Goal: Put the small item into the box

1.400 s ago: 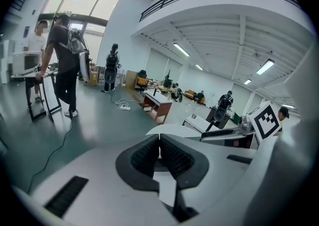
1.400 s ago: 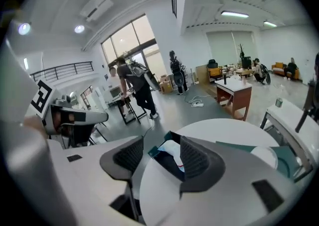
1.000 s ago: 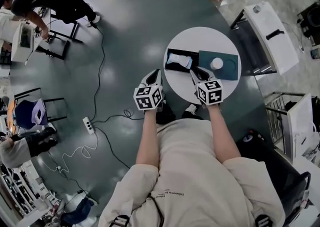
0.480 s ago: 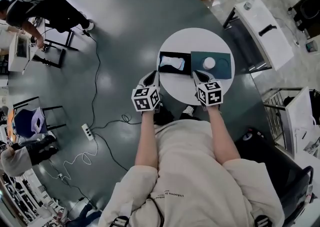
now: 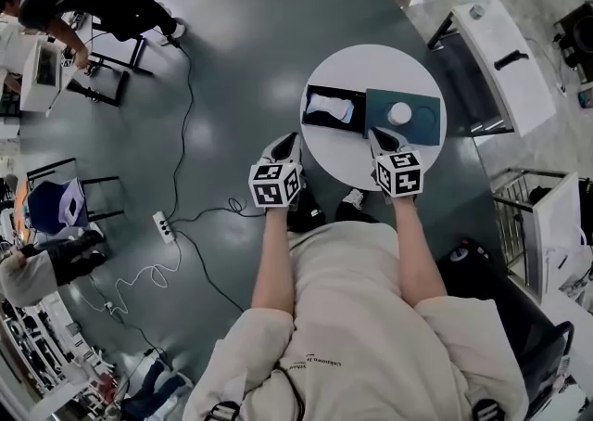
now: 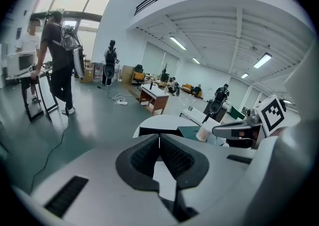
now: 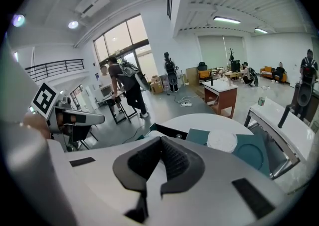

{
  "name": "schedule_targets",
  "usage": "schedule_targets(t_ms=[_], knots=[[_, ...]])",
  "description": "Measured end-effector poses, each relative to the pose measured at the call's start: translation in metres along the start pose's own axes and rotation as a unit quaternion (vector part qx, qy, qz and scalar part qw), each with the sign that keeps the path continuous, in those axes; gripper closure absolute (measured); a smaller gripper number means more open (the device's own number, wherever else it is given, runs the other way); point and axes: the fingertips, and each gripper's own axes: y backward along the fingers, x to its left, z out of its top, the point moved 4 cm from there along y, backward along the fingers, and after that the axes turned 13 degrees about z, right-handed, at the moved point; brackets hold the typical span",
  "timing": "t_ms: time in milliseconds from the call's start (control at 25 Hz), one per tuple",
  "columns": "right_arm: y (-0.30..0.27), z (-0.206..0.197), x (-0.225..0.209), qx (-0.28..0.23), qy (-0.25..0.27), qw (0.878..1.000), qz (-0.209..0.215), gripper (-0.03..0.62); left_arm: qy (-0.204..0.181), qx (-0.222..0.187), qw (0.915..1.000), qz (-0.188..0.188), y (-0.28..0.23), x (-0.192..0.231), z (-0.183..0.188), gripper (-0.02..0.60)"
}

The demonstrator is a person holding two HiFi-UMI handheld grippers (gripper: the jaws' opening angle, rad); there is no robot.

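On the table sit one box, one small item (left gripper, right gripper both clenched).

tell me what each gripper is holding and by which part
Nothing is held. The left gripper and right gripper are both shut and empty; the small white item lies on the teal tray.

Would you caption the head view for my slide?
Left hand-held gripper and right hand-held gripper, both shut, by a round table; small white item on teal tray beside black box.
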Motion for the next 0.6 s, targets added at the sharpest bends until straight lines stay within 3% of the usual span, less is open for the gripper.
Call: schedule_targets(t_ms=[600], knots=[[-0.0005, 0.0016, -0.0006, 0.007, 0.017, 1.000, -0.012, 0.559, 0.001, -0.003, 0.9997, -0.023, -0.0035, -0.0064, 0.0068, 0.560]])
